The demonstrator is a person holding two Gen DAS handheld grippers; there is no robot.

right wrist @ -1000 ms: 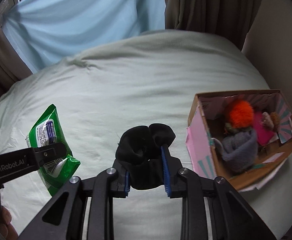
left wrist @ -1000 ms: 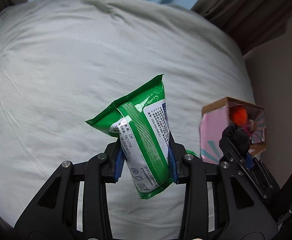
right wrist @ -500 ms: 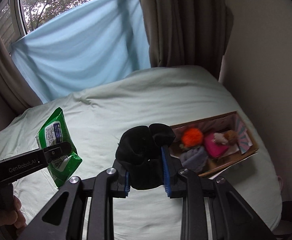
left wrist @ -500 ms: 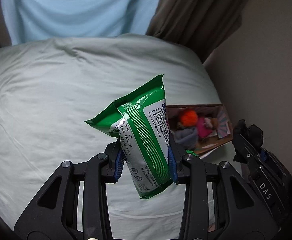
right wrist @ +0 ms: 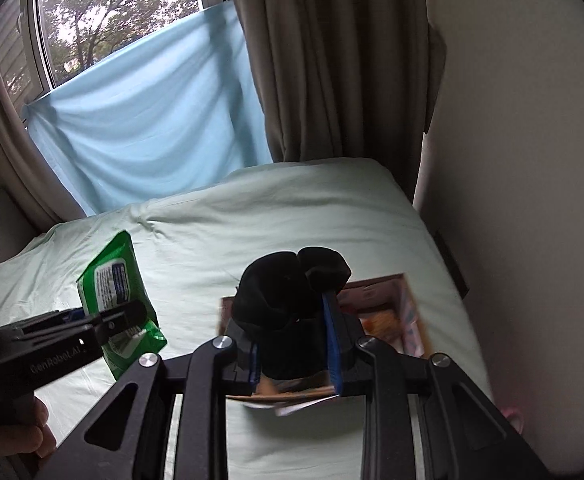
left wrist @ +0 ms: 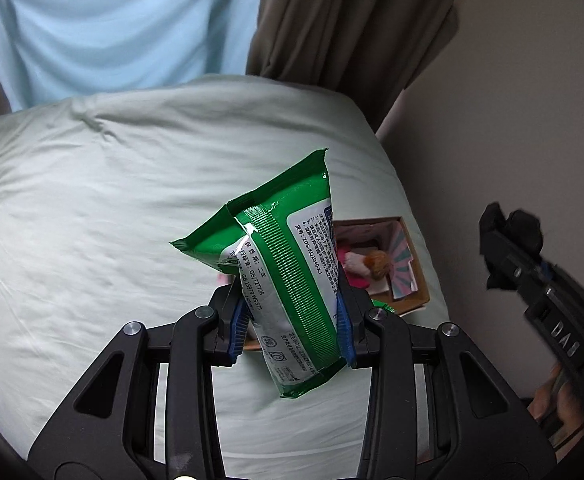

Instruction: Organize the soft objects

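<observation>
My left gripper [left wrist: 292, 320] is shut on a green wet-wipes pack [left wrist: 283, 272] and holds it in the air over the bed; the pack also shows in the right wrist view [right wrist: 111, 292]. My right gripper [right wrist: 294, 356] is shut on a black rolled sock [right wrist: 287, 296], held above a cardboard box with a pink inside [right wrist: 408, 312]. In the left wrist view the box [left wrist: 408, 252] lies on the bed behind the pack, with a pink and brown soft toy [left wrist: 366, 264] in it. The right gripper with the sock [left wrist: 508, 240] is at the right there.
The bed has a pale green sheet [left wrist: 91, 220]. A beige wall [right wrist: 532, 160] runs along its right side. Brown curtains [right wrist: 332, 60] and a light blue cloth [right wrist: 151, 120] hang behind the bed under a window [right wrist: 111, 12].
Both grippers have risen and pulled back from the bed. The box now looks smaller and sits behind each held item. Both grips are unchanged.
</observation>
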